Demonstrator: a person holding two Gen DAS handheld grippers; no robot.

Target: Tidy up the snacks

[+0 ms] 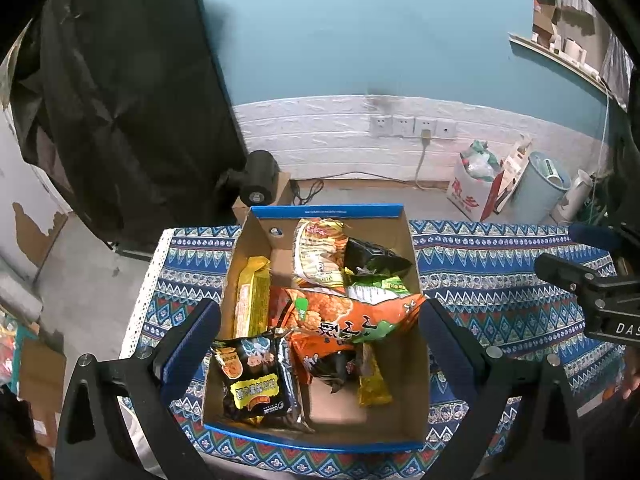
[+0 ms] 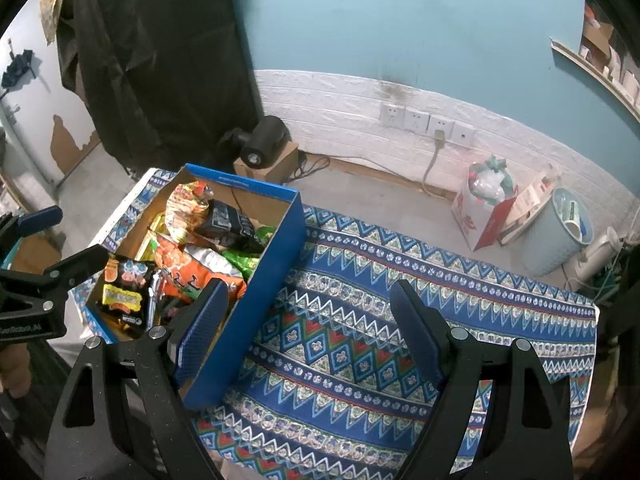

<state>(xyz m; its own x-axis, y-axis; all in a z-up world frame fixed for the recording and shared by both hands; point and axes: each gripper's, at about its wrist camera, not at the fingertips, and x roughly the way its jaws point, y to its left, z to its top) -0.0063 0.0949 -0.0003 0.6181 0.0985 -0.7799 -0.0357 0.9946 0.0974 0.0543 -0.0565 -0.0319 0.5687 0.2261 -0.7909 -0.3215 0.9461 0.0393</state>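
Both tongs, left [image 1: 320, 344] and right [image 2: 308, 328], gape empty; we risk tipping the crowded snack box [image 1: 416, 408] off the counter [image 2: 360, 320].

Box [image 1: 256, 264]: open cardboard, on patterned cloth [image 1: 492, 264].
Contents: snack packets [image 1: 360, 312].
Left gripper [image 1: 320, 332]: fingers spread, above box.

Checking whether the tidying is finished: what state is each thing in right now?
left gripper: open, empty, above the box
right gripper: open, empty, over the tablecloth
blue box: lidless, full of snacks
orange snack bag: lying inside, on top
black noodle pack: inside, leaning on the near wall
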